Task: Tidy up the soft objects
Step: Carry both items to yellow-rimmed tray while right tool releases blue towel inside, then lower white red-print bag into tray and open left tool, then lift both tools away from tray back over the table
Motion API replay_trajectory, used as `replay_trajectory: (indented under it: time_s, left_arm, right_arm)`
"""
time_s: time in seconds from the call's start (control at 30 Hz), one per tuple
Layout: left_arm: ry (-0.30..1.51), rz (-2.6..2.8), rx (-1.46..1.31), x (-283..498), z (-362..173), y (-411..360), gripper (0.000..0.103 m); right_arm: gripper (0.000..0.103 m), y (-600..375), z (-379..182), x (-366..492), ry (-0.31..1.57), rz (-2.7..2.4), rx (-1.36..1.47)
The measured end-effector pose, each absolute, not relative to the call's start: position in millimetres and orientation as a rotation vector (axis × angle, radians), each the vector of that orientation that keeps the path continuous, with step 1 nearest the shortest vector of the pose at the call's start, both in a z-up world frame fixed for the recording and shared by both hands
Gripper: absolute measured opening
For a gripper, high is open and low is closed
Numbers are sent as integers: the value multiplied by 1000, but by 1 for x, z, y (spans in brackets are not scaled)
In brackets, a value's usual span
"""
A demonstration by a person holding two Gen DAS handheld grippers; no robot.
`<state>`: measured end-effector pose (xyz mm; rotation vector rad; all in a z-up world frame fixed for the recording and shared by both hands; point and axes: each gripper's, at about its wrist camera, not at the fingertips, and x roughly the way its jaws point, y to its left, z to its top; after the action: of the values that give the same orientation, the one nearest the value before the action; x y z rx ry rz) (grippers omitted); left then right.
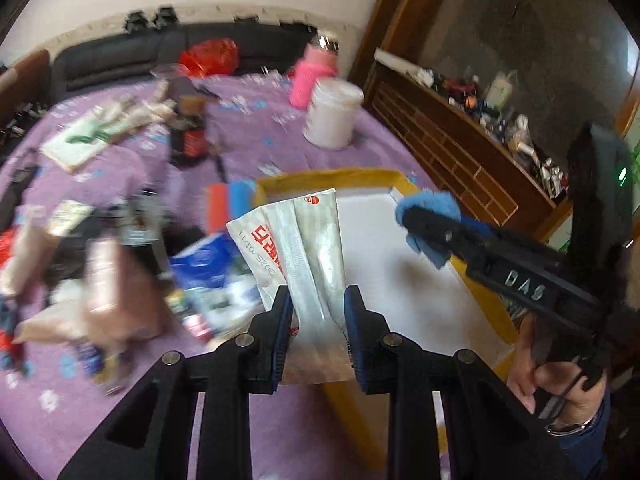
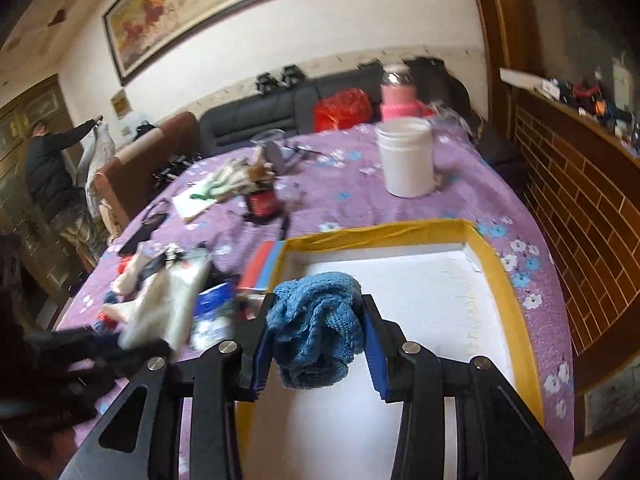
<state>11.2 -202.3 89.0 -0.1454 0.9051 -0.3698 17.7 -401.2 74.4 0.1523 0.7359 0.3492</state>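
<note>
My left gripper (image 1: 317, 298) is shut on a white plastic packet with red print (image 1: 298, 240), held upright above the left edge of the yellow-rimmed tray (image 1: 332, 178). My right gripper (image 2: 319, 320) is shut on a crumpled blue cloth (image 2: 316, 326), held over the tray's white floor (image 2: 420, 300). In the left wrist view the right gripper (image 1: 416, 226) and the blue cloth (image 1: 430, 206) hang over the tray's right side. The packet shows blurred in the right wrist view (image 2: 168, 304).
A purple flowered cloth (image 1: 260, 128) covers the table. A white jar (image 1: 332, 114), pink bottle (image 1: 310, 76), dark bottle (image 1: 188, 132) and gloves (image 1: 120, 120) stand behind. A heap of packets and pouches (image 1: 100, 280) lies left of the tray. A wooden shelf (image 1: 460, 140) is at right.
</note>
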Motion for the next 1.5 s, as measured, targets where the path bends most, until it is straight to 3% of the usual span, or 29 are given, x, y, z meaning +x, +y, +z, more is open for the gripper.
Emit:
replay_trajectory:
  time_s: [0.33, 0.73, 0.87, 0.97, 1.2, 1.5]
  left_arm:
    - [1006, -365, -137, 90, 50, -258, 27]
    - [1025, -364, -141, 102, 32, -264, 27]
    - [1020, -376, -156, 96, 35, -259, 42]
    - [1001, -372, -164, 87, 43, -252, 43]
    - [877, -346, -179, 31, 98, -184, 43]
    - [526, -88, -129, -120, 271, -19, 43]
  right_arm:
    - [43, -416, 44, 108, 905, 310, 159]
    - [46, -417, 10, 136, 993, 265, 123]
    - [64, -421, 14, 131, 981, 241, 113]
    - [68, -425, 25, 119, 952, 227, 96]
    - [68, -445, 72, 58, 841, 361, 319]
    - [69, -436, 191, -45, 597, 639, 522]
